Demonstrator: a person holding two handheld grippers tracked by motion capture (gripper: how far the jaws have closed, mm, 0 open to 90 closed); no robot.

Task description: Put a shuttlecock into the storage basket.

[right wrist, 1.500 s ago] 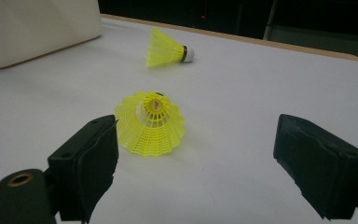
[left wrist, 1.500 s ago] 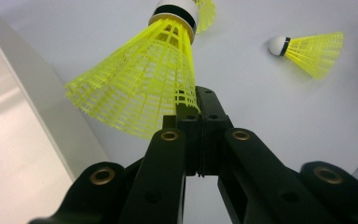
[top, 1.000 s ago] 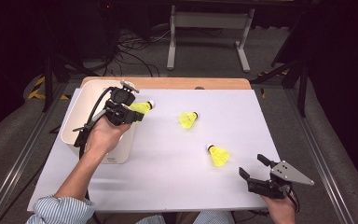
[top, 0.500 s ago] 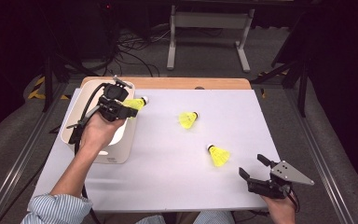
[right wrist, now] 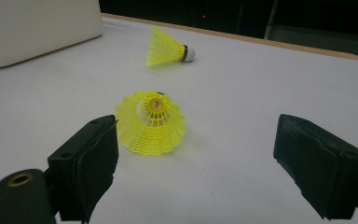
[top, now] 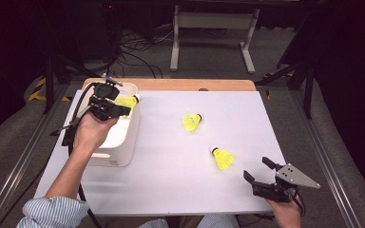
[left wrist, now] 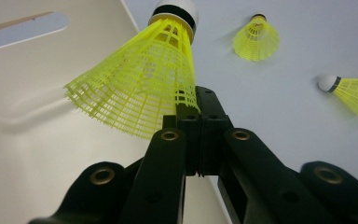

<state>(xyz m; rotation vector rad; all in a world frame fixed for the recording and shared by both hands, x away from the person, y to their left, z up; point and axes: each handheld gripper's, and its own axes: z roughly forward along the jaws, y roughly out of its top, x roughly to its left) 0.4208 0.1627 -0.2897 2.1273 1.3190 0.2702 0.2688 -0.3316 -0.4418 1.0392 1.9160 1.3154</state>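
From the high view, the held shuttlecock (top: 126, 101) is a yellow mesh cone with a white cork tip, lying roughly level over the cream bin (top: 128, 137) at about ten o'clock on the table (top: 171, 190). The left gripper (top: 119, 110) is clamped on its skirt, with the forearm in a striped sleeve (top: 52, 213) reaching up from seven o'clock. Two more lie on the white sheet: the middle shuttlecock (top: 191, 121) near the centre, and the near shuttlecock (top: 223, 158) toward four o'clock. The right gripper (top: 259, 172) sits at five o'clock with its jaws spread and nothing between them. The table edge at twelve o'clock is bare wood; beyond it are a dark floor, cables and a metal stand (top: 214, 33).

In the left gripper view, the held shuttlecock (left wrist: 140, 88) shows its lattice skirt flaring toward nine o'clock and its black-banded cork at twelve. The jaws are pressed together on the skirt's edge. The bin's cream inside (left wrist: 37, 154) lies beneath it, and the two other shuttlecocks rest on the sheet at one and three o'clock.

In the right gripper view, the near shuttlecock (right wrist: 151, 122) rests skirt-down just ahead of the parted jaws, untouched. The middle shuttlecock (right wrist: 168, 49) lies on its side at twelve o'clock, and the bin's wall (right wrist: 37, 28) stands at ten.
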